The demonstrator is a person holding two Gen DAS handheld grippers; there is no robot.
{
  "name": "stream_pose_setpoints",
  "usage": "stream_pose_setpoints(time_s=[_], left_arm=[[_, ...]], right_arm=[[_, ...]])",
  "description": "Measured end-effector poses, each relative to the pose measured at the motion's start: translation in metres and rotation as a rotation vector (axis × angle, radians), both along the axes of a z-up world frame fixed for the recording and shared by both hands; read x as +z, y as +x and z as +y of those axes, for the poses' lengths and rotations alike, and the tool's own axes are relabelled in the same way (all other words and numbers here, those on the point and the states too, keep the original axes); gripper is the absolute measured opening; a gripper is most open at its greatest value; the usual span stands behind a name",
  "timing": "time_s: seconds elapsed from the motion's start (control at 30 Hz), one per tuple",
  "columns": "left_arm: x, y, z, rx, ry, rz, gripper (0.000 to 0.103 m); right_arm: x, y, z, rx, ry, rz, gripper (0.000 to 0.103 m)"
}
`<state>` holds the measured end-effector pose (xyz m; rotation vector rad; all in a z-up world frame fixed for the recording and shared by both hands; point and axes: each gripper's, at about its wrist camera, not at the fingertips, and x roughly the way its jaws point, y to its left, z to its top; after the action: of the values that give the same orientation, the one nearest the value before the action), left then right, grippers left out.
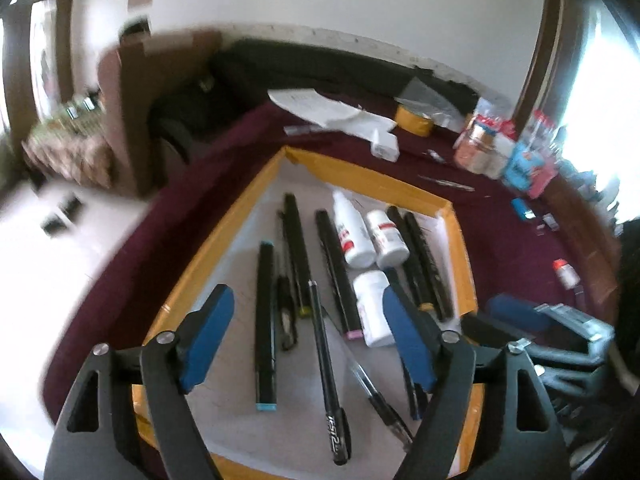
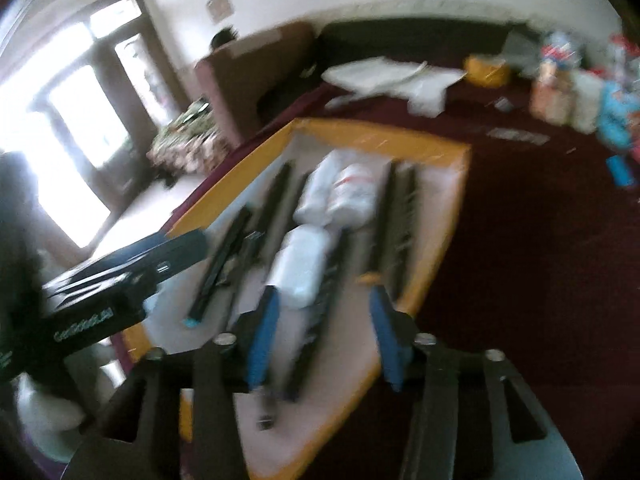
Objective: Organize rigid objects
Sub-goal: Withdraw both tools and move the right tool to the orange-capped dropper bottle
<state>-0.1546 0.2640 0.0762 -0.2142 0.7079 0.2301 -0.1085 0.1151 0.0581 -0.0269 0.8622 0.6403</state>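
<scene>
Both the left gripper (image 1: 308, 340) and right gripper (image 2: 324, 340) hang released over the yellow-rimmed tray (image 1: 460, 240) at frame centre, where the pens (image 1: 326, 360) look light, stiff and slippery, best pinched mid-barrel.

Black pen (image 1: 326, 368) barrel: white lettering, possibly "TEST 2", partly blurred. White bottles (image 1: 354, 236): red labels, illegible. Left gripper (image 2: 120, 280) body: white lettering, unreadable through blur.

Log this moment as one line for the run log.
left gripper: open, empty | right gripper: open, empty | tray: pens and white bottles laid in rows | phase: above tray
</scene>
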Motion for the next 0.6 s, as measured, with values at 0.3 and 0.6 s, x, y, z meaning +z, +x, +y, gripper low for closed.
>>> stream_pose_setpoints(time_s=[0.3, 0.6], left_arm=[[0.011, 0.009, -0.054, -0.011, 0.174, -0.002, 0.084], [0.018, 0.02, -0.1, -0.078, 0.231, 0.035, 0.084]], right_arm=[[0.008, 0.015, -0.071, -0.166, -0.007, -0.077, 0.063], [0.003, 0.025, -0.128, -0.238, -0.001, -0.058, 0.064]])
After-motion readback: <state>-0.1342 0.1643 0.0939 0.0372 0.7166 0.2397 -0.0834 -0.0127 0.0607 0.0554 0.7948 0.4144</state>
